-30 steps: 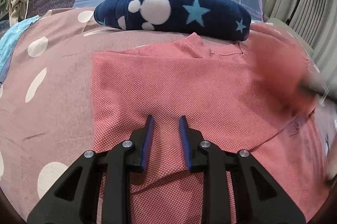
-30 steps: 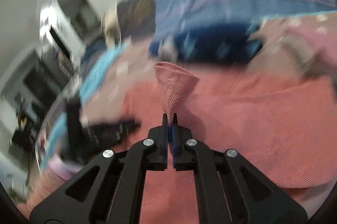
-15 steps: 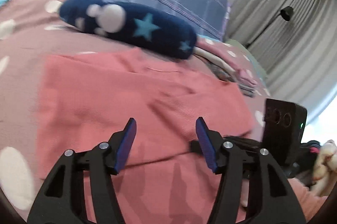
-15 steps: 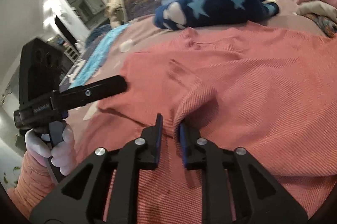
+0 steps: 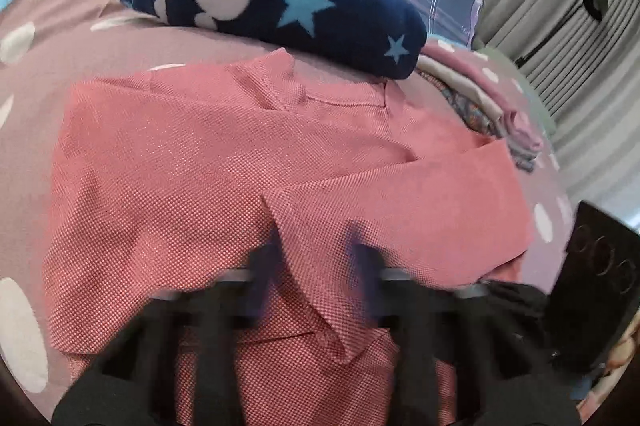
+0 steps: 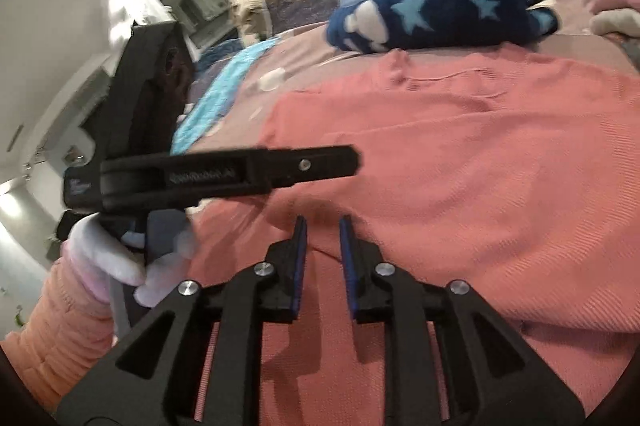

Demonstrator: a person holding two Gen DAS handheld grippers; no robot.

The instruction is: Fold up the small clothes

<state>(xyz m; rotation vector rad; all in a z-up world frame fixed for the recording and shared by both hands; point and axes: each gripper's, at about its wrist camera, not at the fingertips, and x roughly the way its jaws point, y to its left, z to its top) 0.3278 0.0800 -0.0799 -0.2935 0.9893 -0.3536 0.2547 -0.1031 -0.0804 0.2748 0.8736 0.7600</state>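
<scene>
Right wrist view: both claws gape above the pink shirt [image 6: 480, 154], the left claw [image 6: 352, 160] crossing ahead, navy starred blanket [image 6: 448, 14] beyond.

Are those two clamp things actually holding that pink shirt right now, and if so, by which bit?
No. The right gripper is open above the pink shirt, with nothing between its fingers. The left gripper is blurred but spread wide over a folded flap, apparently pinching nothing.
</scene>
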